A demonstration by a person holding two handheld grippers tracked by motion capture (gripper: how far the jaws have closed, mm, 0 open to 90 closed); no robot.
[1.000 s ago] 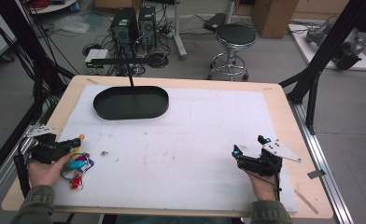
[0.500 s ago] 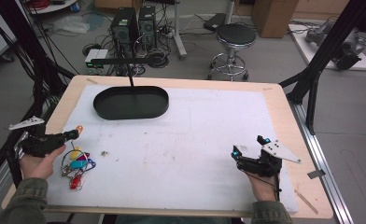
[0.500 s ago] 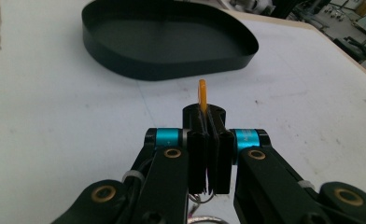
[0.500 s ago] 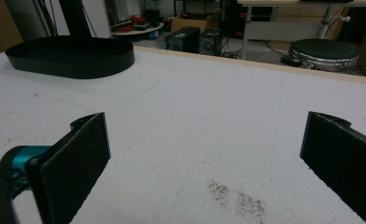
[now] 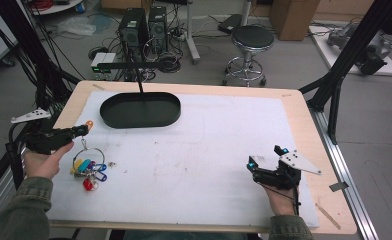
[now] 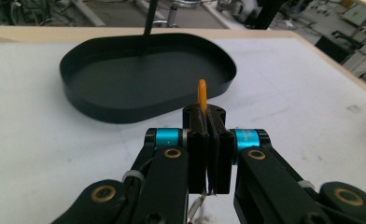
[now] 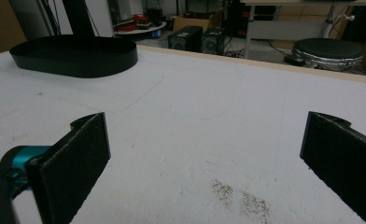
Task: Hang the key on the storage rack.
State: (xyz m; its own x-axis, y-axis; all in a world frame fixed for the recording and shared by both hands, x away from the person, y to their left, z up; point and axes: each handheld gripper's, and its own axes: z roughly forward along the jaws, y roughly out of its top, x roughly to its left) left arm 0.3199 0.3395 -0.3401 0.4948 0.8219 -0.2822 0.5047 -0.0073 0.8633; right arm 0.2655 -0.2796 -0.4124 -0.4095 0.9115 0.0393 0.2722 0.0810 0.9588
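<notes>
Between the clamped jaws, orange tag (image 6: 202, 94)

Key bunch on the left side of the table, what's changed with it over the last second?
The left gripper, shut on the orange tag, has risen, lifting the key bunch so it now dangles from the ring. The right gripper stayed open and still; the black tray hasn't moved.

We see a wooden surface (image 5: 304, 107) covered by a white mat (image 5: 219, 150). On the mat lies a black oval tray (image 5: 140, 109); nearer us than the tray, bright key tags (image 5: 88, 170) and a small metal bit (image 5: 112, 163) beside them.
</notes>
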